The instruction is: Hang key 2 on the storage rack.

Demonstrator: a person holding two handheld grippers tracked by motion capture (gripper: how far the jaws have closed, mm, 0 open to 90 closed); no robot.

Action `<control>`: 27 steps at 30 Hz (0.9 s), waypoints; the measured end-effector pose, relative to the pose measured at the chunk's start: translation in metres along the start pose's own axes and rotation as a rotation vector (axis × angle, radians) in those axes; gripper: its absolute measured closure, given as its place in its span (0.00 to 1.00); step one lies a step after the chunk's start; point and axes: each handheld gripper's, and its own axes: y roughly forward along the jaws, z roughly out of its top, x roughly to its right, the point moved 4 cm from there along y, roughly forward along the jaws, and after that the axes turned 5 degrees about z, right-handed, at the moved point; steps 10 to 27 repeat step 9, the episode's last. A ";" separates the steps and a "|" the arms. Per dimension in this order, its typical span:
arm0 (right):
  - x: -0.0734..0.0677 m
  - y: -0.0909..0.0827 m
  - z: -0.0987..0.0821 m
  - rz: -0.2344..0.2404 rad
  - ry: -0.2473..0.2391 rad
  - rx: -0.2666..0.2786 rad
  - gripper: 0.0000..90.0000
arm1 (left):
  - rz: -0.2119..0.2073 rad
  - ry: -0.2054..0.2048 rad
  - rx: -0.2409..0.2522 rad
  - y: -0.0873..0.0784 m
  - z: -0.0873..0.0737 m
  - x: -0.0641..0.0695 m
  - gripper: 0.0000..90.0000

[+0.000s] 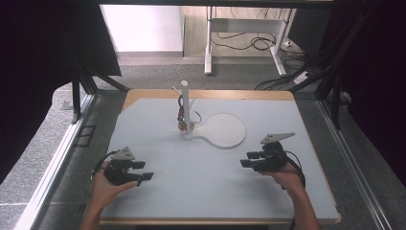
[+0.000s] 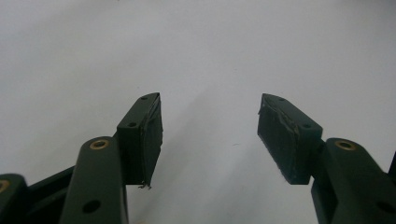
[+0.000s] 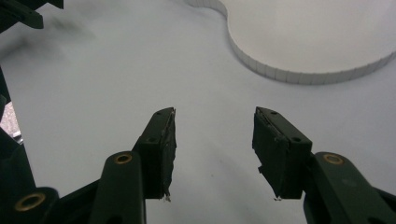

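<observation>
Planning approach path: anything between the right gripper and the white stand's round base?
Nothing: bare table between right gripper and round base, per high view.

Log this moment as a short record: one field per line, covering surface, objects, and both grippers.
surface: pale grey table top
stand: white upright post on a flat round white base, far centre
item on post: small dark thing hanging, too small to identify
left gripper: jaws open, nothing between, near left
right gripper: jaws open, nothing between, near the base's edge
</observation>
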 end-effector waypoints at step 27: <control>-0.001 -0.013 -0.014 -0.049 -0.021 0.084 0.53 | 0.008 0.007 0.005 -0.002 0.002 0.001 0.45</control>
